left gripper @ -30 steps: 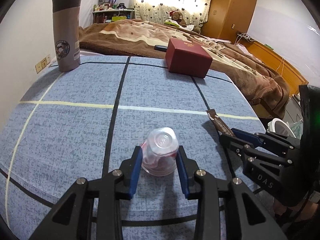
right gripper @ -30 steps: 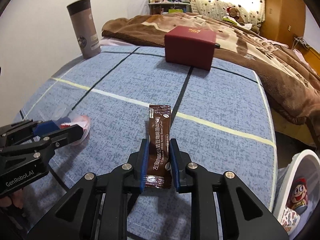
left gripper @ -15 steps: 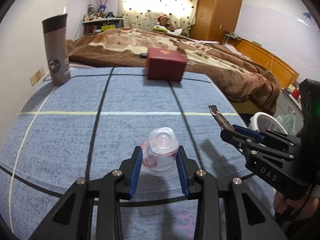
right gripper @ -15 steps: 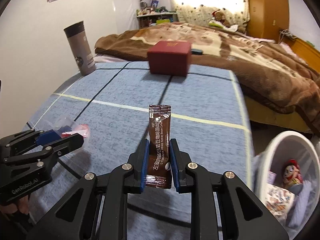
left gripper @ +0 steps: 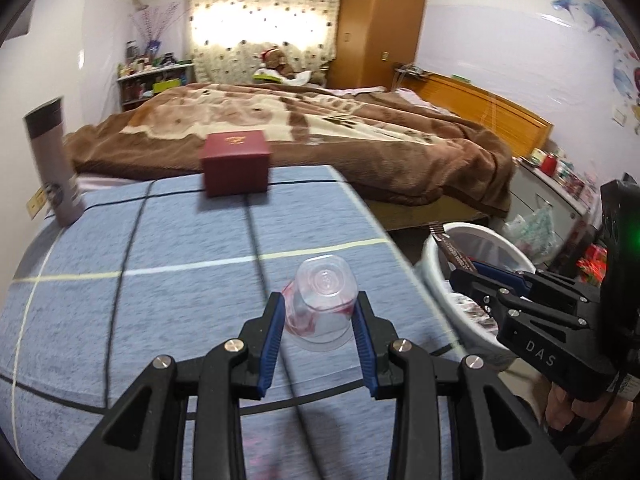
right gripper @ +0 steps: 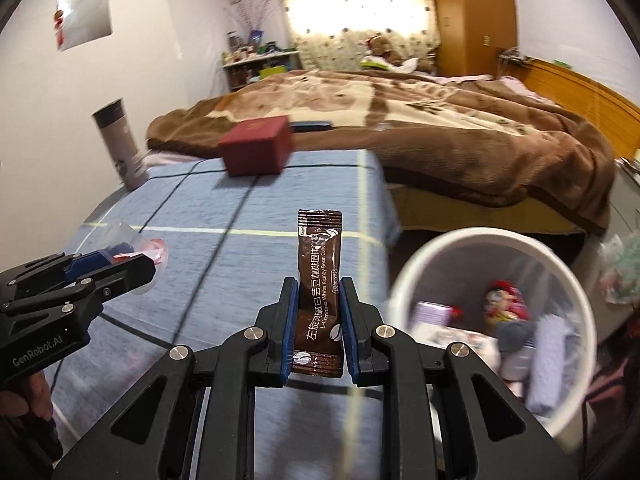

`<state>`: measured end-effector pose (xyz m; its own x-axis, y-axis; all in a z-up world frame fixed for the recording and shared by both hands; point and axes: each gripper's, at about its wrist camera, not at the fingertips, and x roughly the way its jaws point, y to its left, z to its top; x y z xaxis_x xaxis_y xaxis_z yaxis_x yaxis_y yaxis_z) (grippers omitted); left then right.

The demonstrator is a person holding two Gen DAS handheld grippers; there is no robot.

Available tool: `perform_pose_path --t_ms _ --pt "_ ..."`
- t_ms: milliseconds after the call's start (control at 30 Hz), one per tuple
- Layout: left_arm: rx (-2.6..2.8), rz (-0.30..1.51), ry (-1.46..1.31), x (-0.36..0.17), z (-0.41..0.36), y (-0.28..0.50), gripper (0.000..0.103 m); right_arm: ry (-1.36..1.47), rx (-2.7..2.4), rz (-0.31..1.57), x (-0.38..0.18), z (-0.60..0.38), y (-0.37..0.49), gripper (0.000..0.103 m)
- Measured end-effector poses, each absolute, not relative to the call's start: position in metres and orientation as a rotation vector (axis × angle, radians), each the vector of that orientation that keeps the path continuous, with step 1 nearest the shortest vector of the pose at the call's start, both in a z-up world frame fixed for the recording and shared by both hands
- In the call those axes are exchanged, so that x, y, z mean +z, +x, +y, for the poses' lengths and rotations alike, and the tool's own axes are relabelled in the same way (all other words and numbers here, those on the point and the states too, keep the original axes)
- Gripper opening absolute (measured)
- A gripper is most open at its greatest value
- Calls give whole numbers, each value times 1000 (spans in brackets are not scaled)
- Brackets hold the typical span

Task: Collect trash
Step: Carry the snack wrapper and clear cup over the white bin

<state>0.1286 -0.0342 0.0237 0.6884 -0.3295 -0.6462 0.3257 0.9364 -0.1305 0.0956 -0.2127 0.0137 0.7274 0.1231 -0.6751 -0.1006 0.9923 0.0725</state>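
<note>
My left gripper (left gripper: 319,312) is shut on a crumpled clear plastic cup (left gripper: 322,308) with red stains, held above the blue table (left gripper: 160,300). My right gripper (right gripper: 319,300) is shut on a brown coffee sachet (right gripper: 319,276), held upright near the table's right edge. The white trash bin (right gripper: 416,268) stands on the floor to the right, with several wrappers inside. In the left wrist view the right gripper (left gripper: 472,270) holds the sachet (left gripper: 452,248) over the bin's rim (left gripper: 432,256). In the right wrist view the left gripper (right gripper: 132,260) is at the left.
A dark red box (left gripper: 235,168) and a grey tumbler (left gripper: 54,160) stand at the table's far side. A bed with a brown blanket (left gripper: 360,136) lies beyond. A wooden wardrobe (left gripper: 380,24) stands at the back. Clutter (left gripper: 560,176) sits right of the bin.
Both grippers have lifted and swung right with their loads. The trash bin has come into fuller view, and the sachet is now by its rim.
</note>
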Motion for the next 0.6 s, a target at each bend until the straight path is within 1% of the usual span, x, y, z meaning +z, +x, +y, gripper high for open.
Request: perform_pose_path --t_ms 267,600 --pt "-481 718 47 30 -102 129 36 67 -2 733 19 -265 81 21" --pt "-591 758 86 19 -176 132 36 101 -121 755 10 -317 76 21"
